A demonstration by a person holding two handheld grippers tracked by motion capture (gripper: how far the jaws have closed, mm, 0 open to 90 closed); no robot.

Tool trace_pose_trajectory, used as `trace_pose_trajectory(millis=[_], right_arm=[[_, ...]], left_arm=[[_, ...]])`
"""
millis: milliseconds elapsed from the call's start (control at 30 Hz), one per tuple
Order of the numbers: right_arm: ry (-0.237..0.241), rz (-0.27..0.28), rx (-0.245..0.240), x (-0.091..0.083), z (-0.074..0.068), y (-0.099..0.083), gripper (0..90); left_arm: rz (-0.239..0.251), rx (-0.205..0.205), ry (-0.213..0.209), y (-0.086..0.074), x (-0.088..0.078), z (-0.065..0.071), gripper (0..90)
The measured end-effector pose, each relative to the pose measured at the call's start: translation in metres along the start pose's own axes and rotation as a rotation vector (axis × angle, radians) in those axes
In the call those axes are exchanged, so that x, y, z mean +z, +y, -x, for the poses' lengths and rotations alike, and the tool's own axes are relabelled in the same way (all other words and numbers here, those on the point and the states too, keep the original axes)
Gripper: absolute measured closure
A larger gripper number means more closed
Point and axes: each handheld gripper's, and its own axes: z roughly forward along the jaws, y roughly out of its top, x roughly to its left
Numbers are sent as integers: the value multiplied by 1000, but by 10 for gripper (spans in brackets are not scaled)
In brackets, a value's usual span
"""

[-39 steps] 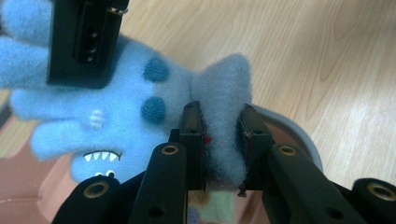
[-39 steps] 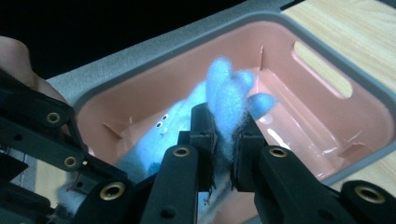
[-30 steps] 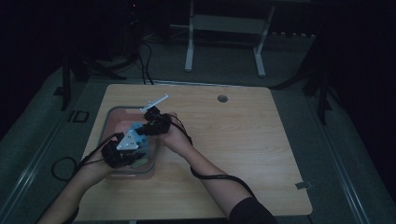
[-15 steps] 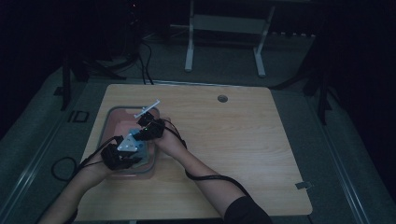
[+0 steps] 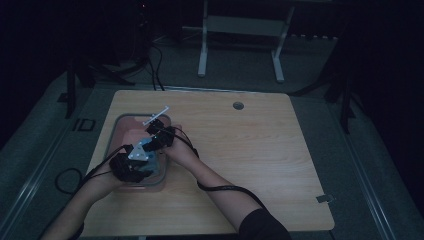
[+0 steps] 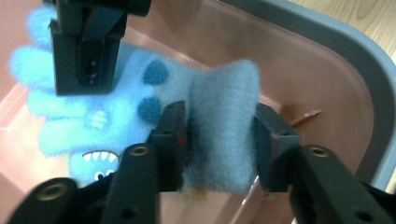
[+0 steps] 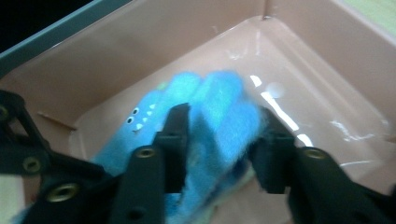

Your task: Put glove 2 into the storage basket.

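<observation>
The blue glove (image 6: 140, 107) lies in the pink bin (image 6: 327, 79), its cuff bunched between the left gripper's (image 6: 219, 135) jaws; those jaws have just been opening, pads at the cuff's sides, and whether they still press I cannot tell; the right gripper (image 7: 219, 140) straddles the finger end, its jaws likewise just opening, grip also unclear; the bin sits on the table (image 5: 260, 150), left of centre.

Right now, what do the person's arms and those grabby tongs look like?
Both tongs, left and right, are black with brass-coloured screw holes. The left carries a grey three-cornered plate. Black cables trail along the forearms. A dark sleeve covers the right upper arm.
</observation>
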Motion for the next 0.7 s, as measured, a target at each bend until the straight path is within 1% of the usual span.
trace_pose_trajectory(millis=[33, 100, 133, 233, 267, 333, 433, 500, 533, 567, 633, 700], right_arm=[[1, 2, -1, -1, 0, 0, 530], [2, 19, 1, -5, 1, 0, 481], [8, 30, -1, -7, 1, 1, 474], [20, 49, -2, -14, -1, 2, 404], [17, 54, -7, -17, -1, 3, 388], [19, 72, -7, -22, -2, 3, 349], [29, 87, 0, -29, -1, 3, 291], [45, 94, -7, -33, 0, 1, 251], [50, 99, -7, -35, 1, 1, 248], [62, 104, -8, -38, 1, -1, 218], [68, 108, -9, -41, 1, -2, 205], [80, 106, -23, -45, 2, -5, 187]], left_arm=[[4, -8, 0, 0, -1, 0, 498], [16, -29, 15, -1, -4, -2, 451], [23, -42, 21, -1, -5, -3, 428], [64, -80, 24, -1, -12, -5, 372], [72, -91, 29, -1, -14, -5, 342], [86, -107, 25, 0, -18, -6, 267], [108, -140, 24, 1, -22, -9, 179], [112, -148, 21, 1, -23, -10, 150], [115, -151, 34, 2, -23, -10, 136], [118, -157, 37, 2, -23, -10, 131], [119, -166, 35, 3, -22, -11, 79], [138, -161, 35, 5, -23, -10, 75]])
